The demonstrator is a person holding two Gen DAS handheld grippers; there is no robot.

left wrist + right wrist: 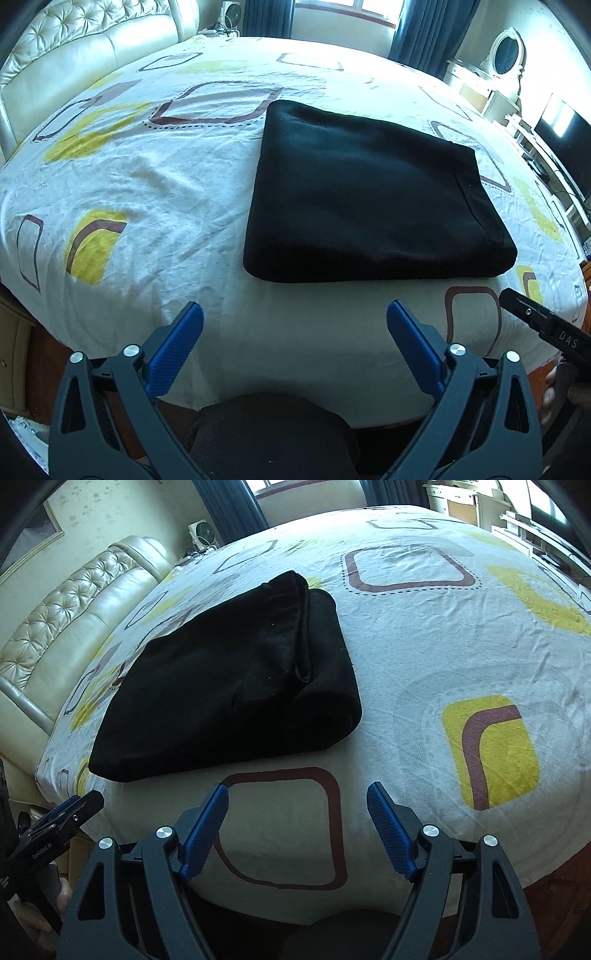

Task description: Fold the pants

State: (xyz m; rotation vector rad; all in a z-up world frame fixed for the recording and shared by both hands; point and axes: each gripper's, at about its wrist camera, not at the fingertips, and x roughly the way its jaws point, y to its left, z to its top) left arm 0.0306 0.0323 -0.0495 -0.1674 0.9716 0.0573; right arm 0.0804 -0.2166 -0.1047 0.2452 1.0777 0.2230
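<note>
Black pants [373, 195] lie folded into a thick rectangle on the patterned bed sheet [155, 173]. My left gripper [294, 314] hovers over the bed's near edge, short of the pants, its blue pads wide apart with nothing between them. In the right wrist view the same folded pants [229, 686] lie up and to the left, a seam fold showing on top. My right gripper [297, 795] is open above the sheet [424, 657], clear of the pants. The right gripper's black body [543, 325] shows at the right edge of the left view, and the left gripper [66, 812] at the lower left of the right view.
A cream tufted headboard [85, 40] runs along the bed's far left side. Dark curtains [424, 33], a window and a small fan [201, 535] stand behind the bed. White furniture with an oval mirror [506, 51] and a dark screen [565, 144] stand to the right. A hand [62, 890] grips the left tool.
</note>
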